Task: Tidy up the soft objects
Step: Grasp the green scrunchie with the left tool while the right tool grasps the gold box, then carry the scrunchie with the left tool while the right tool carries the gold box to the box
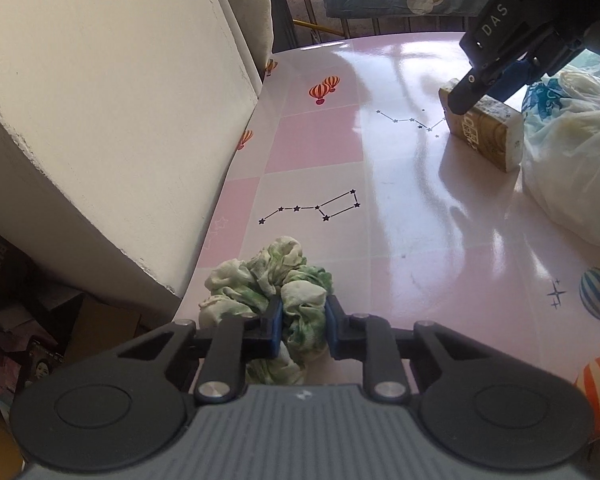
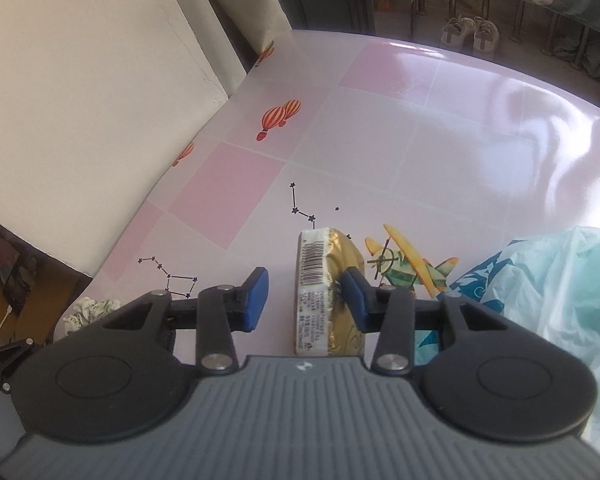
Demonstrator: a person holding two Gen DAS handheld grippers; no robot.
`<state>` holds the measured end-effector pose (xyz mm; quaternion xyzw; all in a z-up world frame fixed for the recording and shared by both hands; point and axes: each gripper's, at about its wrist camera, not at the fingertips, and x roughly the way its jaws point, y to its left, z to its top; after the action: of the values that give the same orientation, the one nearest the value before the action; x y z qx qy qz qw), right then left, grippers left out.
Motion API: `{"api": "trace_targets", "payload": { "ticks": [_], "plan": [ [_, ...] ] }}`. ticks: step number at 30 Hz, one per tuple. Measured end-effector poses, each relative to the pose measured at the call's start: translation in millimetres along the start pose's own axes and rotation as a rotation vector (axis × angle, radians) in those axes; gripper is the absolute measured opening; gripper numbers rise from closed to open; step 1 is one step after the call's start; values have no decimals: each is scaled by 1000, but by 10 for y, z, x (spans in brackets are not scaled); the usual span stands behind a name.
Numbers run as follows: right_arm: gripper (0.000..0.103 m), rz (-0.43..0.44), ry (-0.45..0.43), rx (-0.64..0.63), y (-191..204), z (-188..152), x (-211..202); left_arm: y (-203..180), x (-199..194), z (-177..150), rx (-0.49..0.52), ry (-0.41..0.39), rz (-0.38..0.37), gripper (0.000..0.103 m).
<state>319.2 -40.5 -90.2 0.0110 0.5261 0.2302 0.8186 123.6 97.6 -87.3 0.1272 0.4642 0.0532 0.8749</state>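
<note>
Crumpled green-and-white scrunchie (image 1: 276,280) sits at the desk's (image 1: 420,240) near edge by the wall, pinched between the pads of the left tongs (image 1: 302,320), which are closed on its fabric, probably so the loose ring lifts in one piece. Toward the far edge the right tongs (image 2: 306,300) straddle a gold tissue pack (image 2: 328,280) lying beside a plastic bag (image 2: 560,288); one pad touches the wrapper, the other stands clear, so the pack is not yet gripped. Glossy pink-and-white checks printed with balloons and constellations cover the desk. A cream wall (image 1: 100,120) borders it, and shoes (image 2: 472,36) stand on the floor beyond.
</note>
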Motion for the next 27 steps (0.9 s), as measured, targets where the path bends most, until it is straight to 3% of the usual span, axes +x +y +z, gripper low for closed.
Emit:
{"api": "trace_targets", "payload": {
  "ticks": [7,18,27],
  "plan": [
    [24,23,-8,25,-34,-43,-87,56,-33,-17,-24,-26,11,15],
    [23,169,-34,205,-230,-100,-357,131,-374,-21,-45,-92,25,14],
    [23,232,-77,254,-266,-226,-721,161,-685,17,-49,-151,28,14]
  ]
}}
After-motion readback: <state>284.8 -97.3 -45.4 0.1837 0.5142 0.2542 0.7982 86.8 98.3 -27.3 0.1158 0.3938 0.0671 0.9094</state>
